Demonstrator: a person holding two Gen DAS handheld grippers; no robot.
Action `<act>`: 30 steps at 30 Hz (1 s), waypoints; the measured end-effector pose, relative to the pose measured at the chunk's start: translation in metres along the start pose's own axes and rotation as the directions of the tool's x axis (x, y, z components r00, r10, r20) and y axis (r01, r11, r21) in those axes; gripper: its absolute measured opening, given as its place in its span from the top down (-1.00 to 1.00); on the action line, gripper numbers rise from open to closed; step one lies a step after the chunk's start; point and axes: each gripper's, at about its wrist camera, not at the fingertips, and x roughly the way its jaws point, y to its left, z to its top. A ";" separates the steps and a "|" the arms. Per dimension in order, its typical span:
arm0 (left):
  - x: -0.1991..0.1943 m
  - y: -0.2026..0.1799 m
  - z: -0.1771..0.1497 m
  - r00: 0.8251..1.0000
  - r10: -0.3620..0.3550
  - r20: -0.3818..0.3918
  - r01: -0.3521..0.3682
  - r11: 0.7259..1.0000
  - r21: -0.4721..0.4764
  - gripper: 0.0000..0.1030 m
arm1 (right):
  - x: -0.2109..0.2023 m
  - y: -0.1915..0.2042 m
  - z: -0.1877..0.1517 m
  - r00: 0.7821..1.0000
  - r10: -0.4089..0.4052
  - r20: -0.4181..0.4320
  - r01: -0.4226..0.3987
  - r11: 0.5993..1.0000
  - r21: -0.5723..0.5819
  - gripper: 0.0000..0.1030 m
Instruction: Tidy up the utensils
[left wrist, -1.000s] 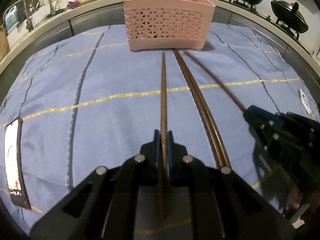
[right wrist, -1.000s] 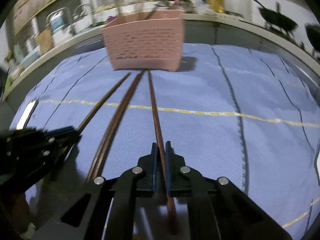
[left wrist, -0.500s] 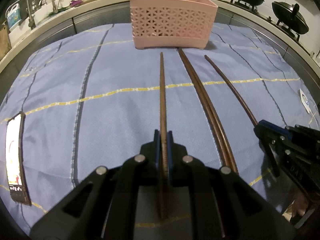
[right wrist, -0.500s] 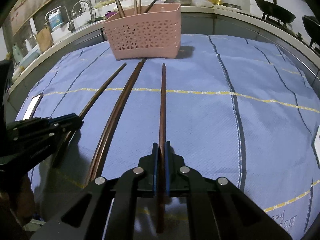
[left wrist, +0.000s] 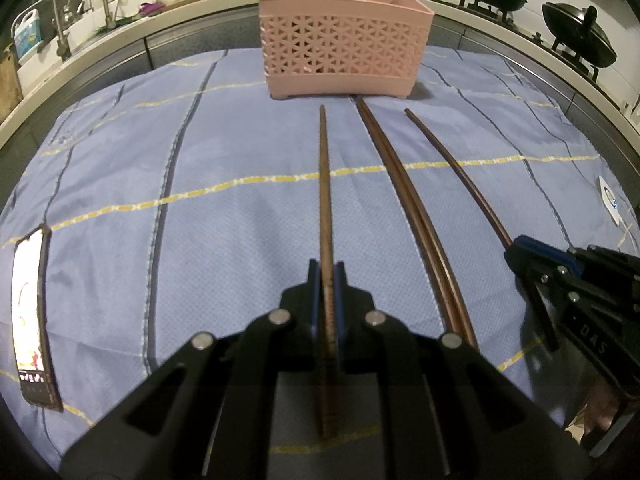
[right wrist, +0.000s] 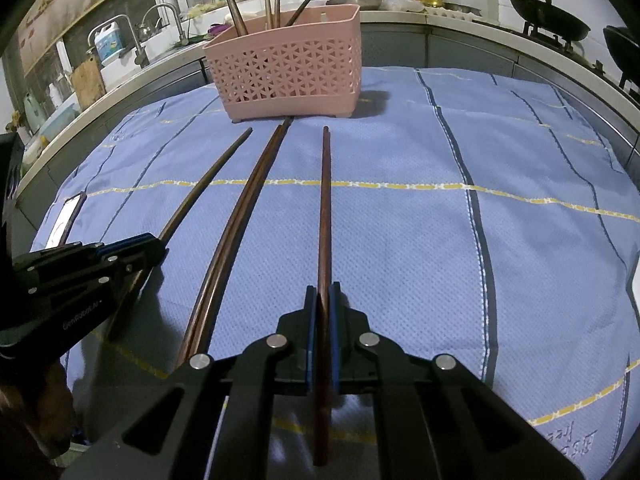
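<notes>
- Chopsticks: four long brown chopsticks are seen on the blue checked cloth (left wrist: 224, 216) that covers the counter, all pointing toward the far pink basket (left wrist: 344, 48).
- Left chopstick (left wrist: 325, 184): it is clamped near its thick end between the pads of the left hand-held gripper (left wrist: 328, 276); its thin tip ends just short of the basket. Whether that tip rests on the cloth cannot be told.
- Right chopstick (right wrist: 325, 208): it is clamped in the same way by the right hand-held gripper (right wrist: 323, 300), with its tip near the basket's base.
- Middle pair (left wrist: 404, 192): two chopsticks are laid touching side by side on the cloth between the two gripped ones, ungripped.
- Pink basket: it is stood upright at the far edge of the cloth; several utensils (right wrist: 236, 12) are seen leaning inside it.
- A phone (left wrist: 30, 320) with a lit screen is laid on the cloth at the near left.
- Two dark woks (left wrist: 576, 36) are seen on a stove at the far right; a sink tap (right wrist: 164, 28) is seen at the far left.
</notes>
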 end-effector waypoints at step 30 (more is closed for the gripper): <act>0.000 -0.001 -0.001 1.000 0.002 0.001 -0.002 1.000 0.000 0.86 | -0.001 0.000 0.000 1.000 0.004 0.010 -0.005 1.000 0.006 0.86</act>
